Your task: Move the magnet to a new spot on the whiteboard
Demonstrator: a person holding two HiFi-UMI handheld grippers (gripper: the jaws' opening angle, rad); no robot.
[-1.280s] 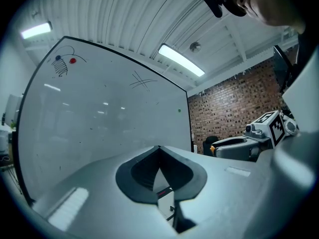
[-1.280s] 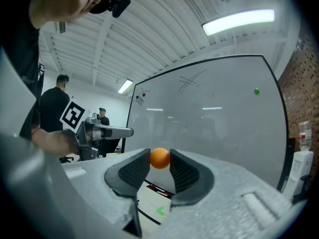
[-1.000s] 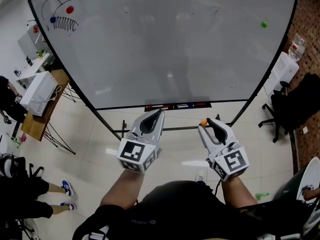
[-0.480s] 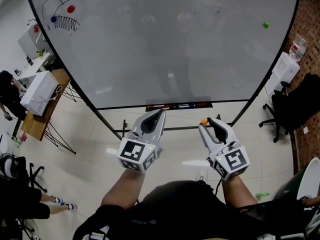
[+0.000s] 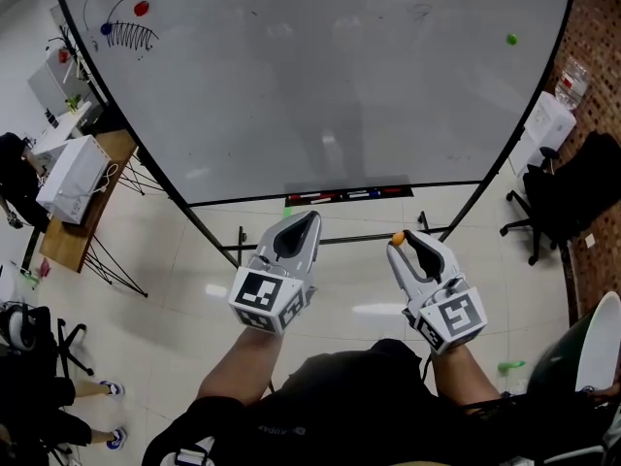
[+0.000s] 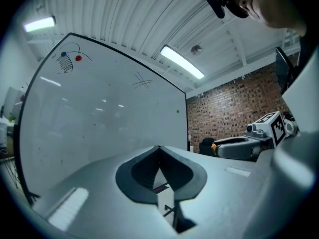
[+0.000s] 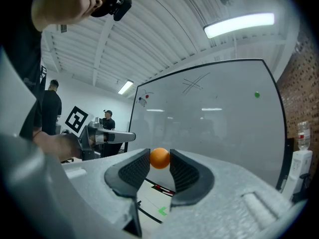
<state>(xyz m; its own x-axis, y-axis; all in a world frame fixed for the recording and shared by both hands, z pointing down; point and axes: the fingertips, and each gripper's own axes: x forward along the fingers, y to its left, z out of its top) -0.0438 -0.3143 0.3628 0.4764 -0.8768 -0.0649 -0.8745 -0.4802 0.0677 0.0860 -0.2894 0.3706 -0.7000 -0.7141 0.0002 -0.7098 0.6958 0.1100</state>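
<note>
While the whiteboard (image 5: 320, 85) sits a touch higher in the head view than a second ago, both grippers hold much the same places before us. We judge the carry is under way, with no new spot reached yet. Left gripper (image 6: 159, 151): jaws together, empty. Right gripper (image 5: 402, 241): clamped on the magnet (image 7: 160, 158), a small smooth orange ball pinched between the ribbed pad tips, well apart from the board.

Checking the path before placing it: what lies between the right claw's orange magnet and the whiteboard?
Nothing: in the right gripper view, only open air separates the orange magnet from the whiteboard.
</note>
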